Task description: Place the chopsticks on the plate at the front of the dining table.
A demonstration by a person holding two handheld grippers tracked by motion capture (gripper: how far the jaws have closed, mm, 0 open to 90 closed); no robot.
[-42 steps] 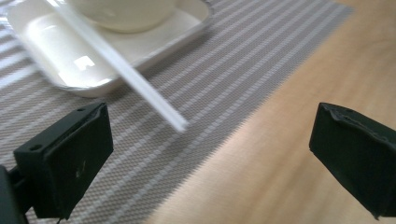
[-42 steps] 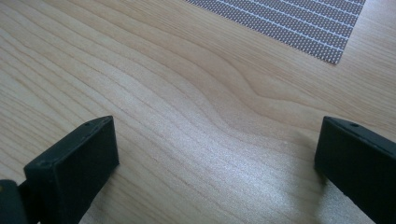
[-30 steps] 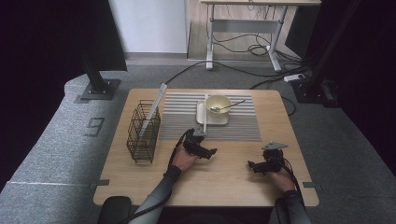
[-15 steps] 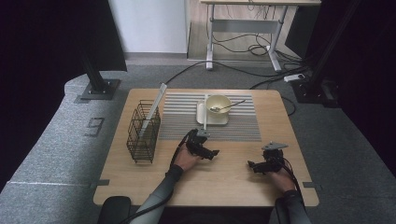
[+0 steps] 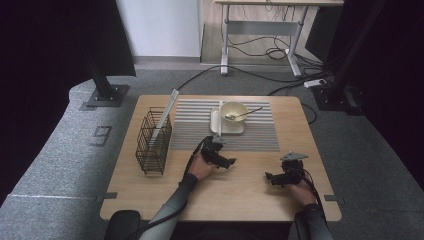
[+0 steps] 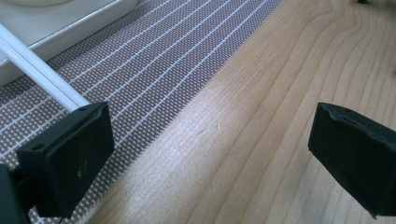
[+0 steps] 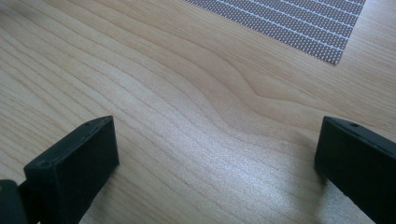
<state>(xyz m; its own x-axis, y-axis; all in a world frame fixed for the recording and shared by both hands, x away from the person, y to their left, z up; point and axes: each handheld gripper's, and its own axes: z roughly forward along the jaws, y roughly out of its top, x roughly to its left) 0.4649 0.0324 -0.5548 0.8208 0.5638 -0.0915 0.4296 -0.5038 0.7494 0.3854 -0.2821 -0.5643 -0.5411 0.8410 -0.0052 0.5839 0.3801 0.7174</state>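
My left gripper (image 5: 218,156) is open at the near edge of the grey striped mat (image 5: 190,131). In the left gripper view, my left gripper (image 6: 210,158) has its jaws wide apart over the mat's edge (image 6: 163,60) and bare wood, holding nothing. A thin white rod (image 6: 42,74) runs behind the left jaw, beside a white square plate (image 6: 65,23). A cream bowl (image 5: 234,111) with a spoon (image 5: 247,113) stands on that plate (image 5: 216,123). My right gripper (image 5: 281,176) is open over bare wood at the front right. In its own view, my right gripper (image 7: 210,163) is empty.
A black wire rack (image 5: 151,142) stands at the table's left with a white flat piece (image 5: 166,116) leaning in it. The mat's corner (image 7: 299,23) lies beyond the right jaws. The wooden table (image 5: 240,195) extends in front of both hands.
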